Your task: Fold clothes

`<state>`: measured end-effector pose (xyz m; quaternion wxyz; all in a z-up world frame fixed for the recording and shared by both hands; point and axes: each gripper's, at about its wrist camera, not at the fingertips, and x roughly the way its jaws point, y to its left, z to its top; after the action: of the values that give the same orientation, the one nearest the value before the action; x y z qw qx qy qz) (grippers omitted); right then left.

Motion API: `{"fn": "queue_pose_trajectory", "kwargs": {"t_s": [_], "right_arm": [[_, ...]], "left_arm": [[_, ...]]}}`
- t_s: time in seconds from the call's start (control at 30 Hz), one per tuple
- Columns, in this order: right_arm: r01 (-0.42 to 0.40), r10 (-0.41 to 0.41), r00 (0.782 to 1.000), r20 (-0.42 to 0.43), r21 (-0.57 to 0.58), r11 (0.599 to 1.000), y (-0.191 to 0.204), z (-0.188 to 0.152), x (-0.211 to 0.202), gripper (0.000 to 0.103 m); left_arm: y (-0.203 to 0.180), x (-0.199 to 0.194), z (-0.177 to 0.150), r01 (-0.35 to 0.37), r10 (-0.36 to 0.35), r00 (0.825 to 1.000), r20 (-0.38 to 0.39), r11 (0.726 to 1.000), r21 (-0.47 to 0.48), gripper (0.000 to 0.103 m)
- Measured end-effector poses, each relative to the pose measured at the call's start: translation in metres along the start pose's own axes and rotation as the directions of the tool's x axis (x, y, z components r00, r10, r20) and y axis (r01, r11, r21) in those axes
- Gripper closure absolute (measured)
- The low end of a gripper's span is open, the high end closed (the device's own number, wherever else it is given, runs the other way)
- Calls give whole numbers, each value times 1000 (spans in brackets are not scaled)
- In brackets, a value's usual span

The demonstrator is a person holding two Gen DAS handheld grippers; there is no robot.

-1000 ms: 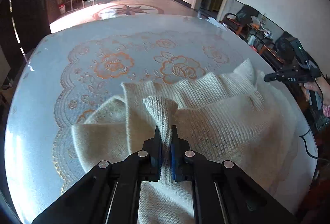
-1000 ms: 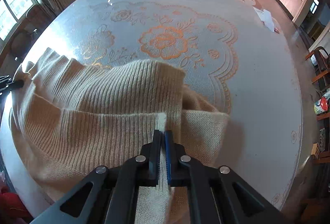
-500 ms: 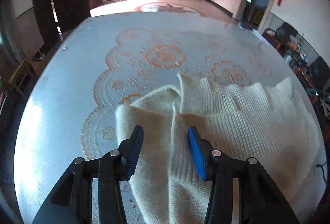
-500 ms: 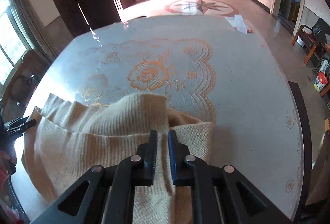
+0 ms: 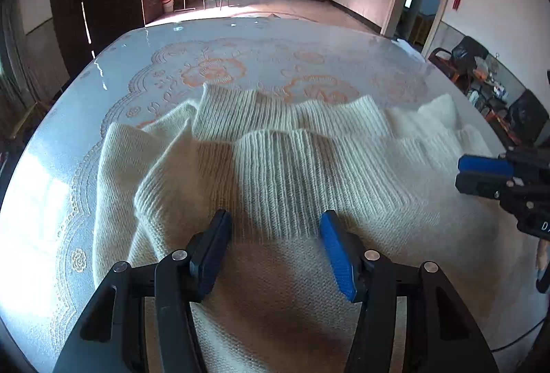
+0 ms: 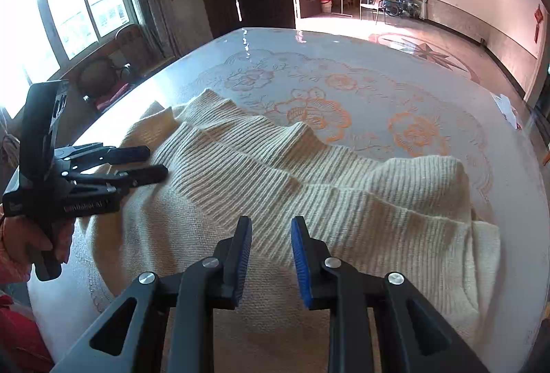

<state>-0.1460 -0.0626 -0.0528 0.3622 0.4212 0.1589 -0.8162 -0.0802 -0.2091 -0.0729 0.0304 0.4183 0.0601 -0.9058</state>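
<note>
Left wrist view: my left gripper (image 5: 275,245) is spread wide with nothing between its fingers, poised over the cream knitted sweater (image 5: 275,166). My right gripper (image 6: 271,252) is likewise parted and holds nothing, above the same sweater (image 6: 309,194). It lies bunched in ribbed folds near the close edge of the round table (image 5: 240,39), on its orange floral cloth (image 6: 343,98).
</note>
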Motion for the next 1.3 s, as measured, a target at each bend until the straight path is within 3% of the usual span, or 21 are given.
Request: {"fn": "queue_pose_trajectory", "kwargs": {"t_s": [0.03,0.1,0.23,0.33,0.43,0.57,0.67,0.77,0.9,1.0,1.17,1.3], "right_arm": [[23,-23,1000,-14,-9,1000,-1,-1,5,81],[69,-69,997,-35,3,998,-14,-6,12,83],[171,-165,985,-51,156,973,-69,-15,9,82],[179,-172,984,-50,286,941,-105,-25,-3,83],[167,-186,982,17,363,917,-115,-32,-32,77],[5,-43,994,101,341,940,-83,-39,-59,77],[-84,66,994,86,231,969,-34,-44,-62,77],[-116,114,993,33,87,989,17,-51,-56,77],[-137,137,991,-13,-20,990,55,-56,-43,77],[-141,140,989,-44,-25,990,63,-56,-32,78],[-160,159,985,-67,-2,987,61,-58,-25,78],[-163,165,983,-79,31,986,57,-59,-25,78]], "left_arm": [[2,-4,-4,-16,16,999,29,1000,8,46],[10,-7,-10,-50,49,997,53,999,9,34],[39,-13,-24,-82,82,995,55,997,-3,33],[43,-23,-34,-126,121,990,73,990,63,33],[53,-40,-31,-126,127,987,94,992,-12,29],[73,-74,-34,-79,122,970,210,976,-204,29],[72,-79,-49,-37,84,979,187,969,-244,29],[59,-68,-65,-91,110,989,99,980,-178,29],[62,-57,-89,-144,146,989,1,974,-173,29],[72,-61,-100,-139,141,990,-2,968,-207,29],[90,-87,-97,-66,97,990,105,961,-269,29],[96,-77,-81,86,-57,989,134,970,-226,29]]}}
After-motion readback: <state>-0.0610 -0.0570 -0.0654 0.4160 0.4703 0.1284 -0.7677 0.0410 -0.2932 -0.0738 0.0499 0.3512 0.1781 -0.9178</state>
